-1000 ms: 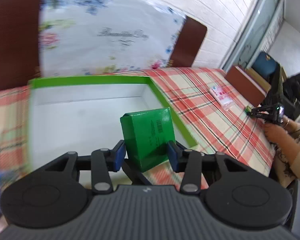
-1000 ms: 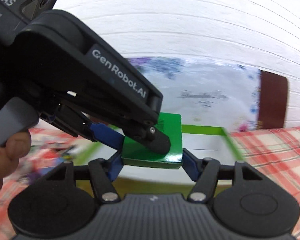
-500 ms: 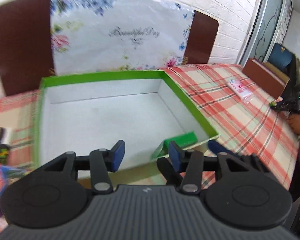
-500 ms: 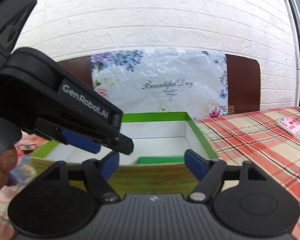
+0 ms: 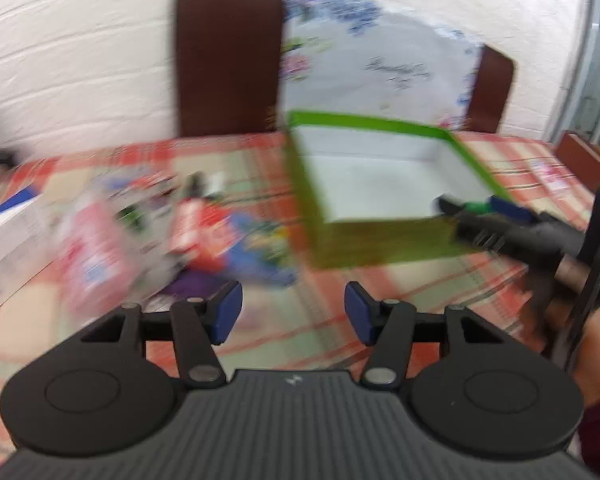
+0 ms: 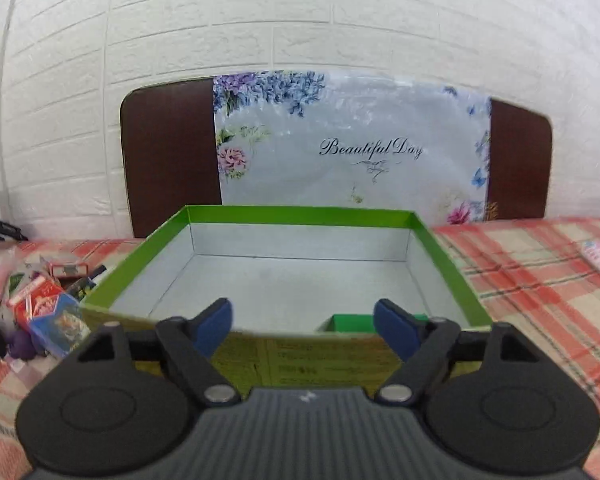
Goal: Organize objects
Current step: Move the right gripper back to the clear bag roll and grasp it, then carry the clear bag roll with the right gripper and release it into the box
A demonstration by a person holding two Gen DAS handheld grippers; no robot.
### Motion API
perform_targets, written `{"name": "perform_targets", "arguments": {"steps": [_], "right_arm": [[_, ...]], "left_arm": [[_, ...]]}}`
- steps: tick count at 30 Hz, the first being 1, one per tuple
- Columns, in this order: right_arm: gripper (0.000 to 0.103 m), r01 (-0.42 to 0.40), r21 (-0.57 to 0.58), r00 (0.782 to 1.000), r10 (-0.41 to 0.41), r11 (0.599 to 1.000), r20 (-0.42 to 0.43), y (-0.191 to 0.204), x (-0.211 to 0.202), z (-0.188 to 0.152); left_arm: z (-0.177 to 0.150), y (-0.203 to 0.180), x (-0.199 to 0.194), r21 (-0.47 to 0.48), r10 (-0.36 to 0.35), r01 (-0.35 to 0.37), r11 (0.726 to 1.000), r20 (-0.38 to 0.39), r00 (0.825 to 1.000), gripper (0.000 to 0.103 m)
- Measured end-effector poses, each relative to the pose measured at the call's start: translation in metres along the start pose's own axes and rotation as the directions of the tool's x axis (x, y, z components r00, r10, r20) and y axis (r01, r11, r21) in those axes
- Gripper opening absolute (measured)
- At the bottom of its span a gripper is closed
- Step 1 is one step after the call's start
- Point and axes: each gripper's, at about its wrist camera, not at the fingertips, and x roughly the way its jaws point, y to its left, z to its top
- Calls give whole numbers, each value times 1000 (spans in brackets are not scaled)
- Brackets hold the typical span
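A large open green box with white inside (image 6: 303, 214) stands on the plaid tablecloth. A small green box (image 6: 351, 322) lies inside it at the front right corner. My right gripper (image 6: 303, 325) is open and empty, just in front of the big box's front wall. My left gripper (image 5: 292, 316) is open and empty, over the cloth left of the big box (image 5: 363, 123). The left wrist view is blurred. A pile of loose packets (image 5: 204, 232) lies left of the box; it also shows in the right wrist view (image 6: 48, 312).
A floral "Beautiful Day" panel (image 6: 347, 148) on a brown board leans on the white brick wall behind the box. A white-pink packet (image 6: 599, 256) lies on the cloth at the right. The right gripper's body (image 5: 539, 236) shows at the right of the left wrist view.
Both grippers let go of the small green box, which now lies in the big box. My left gripper has swung left toward the packet pile. My right gripper has opened and stays at the box.
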Motion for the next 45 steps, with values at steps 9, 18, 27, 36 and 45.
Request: {"name": "perform_targets", "arguments": {"steps": [9,18,27,36,45], "right_arm": [[78,-259,-61,963,263,964,60,79,-54,-17],[66,-475,-236,880,464,848,-105,202,-37,-23],[28,-522,-266,851,476,810,-221,274,10,-19],[4,-690,-170,720,644,704,-257,259,-52,-18],[11,-618,-107,761,558,779,-331,184,-111,-64]], "left_arm": [[-53,117,-18,-189,226,-233,954,-60,972,59],[-65,164,-33,-359,160,-161,919,-33,987,59],[-53,199,-34,-498,62,-42,866,23,998,59],[-70,221,-59,-574,68,-37,818,33,997,59],[-72,186,-75,-500,-77,94,861,55,996,59]]}}
